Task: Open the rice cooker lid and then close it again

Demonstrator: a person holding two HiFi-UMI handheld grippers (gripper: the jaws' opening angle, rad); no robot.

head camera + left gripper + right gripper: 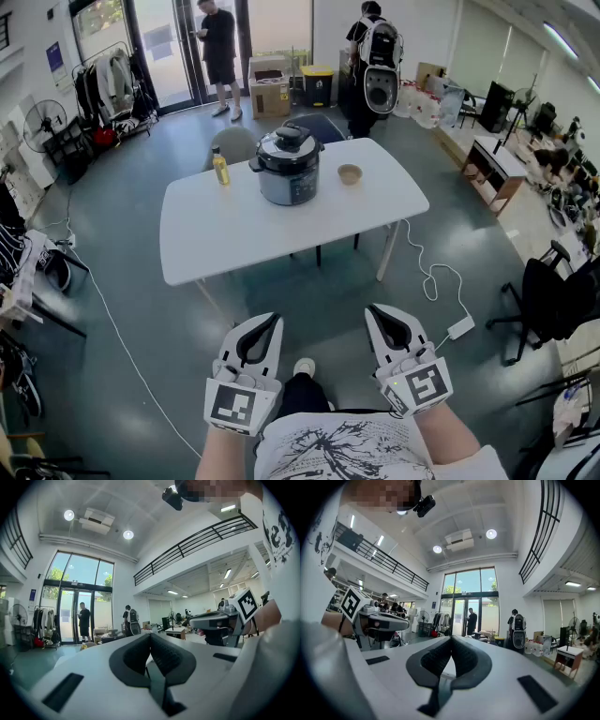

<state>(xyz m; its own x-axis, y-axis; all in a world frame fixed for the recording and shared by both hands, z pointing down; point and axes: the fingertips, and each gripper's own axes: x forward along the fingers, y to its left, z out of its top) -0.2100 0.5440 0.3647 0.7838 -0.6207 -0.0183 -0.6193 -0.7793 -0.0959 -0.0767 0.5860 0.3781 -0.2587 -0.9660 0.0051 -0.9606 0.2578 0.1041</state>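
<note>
Steel rice cooker [289, 166] on table [217, 234], lid [291, 139] shut, well ahead. Pre-approach. Left tool [271, 321], right tool [377, 310] clenched, empty. Next: walk up, unclench, reach lid.

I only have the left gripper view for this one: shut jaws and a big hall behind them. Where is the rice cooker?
Observer: The head view shows the rice cooker standing on a white table, well ahead of the left gripper and not touching it.
Operator: Is its lid up?
Observer: No, the lid sits down on the pot.
Operator: What about the right gripper?
Observer: The right gripper is shut, with nothing between its jaws.
</note>
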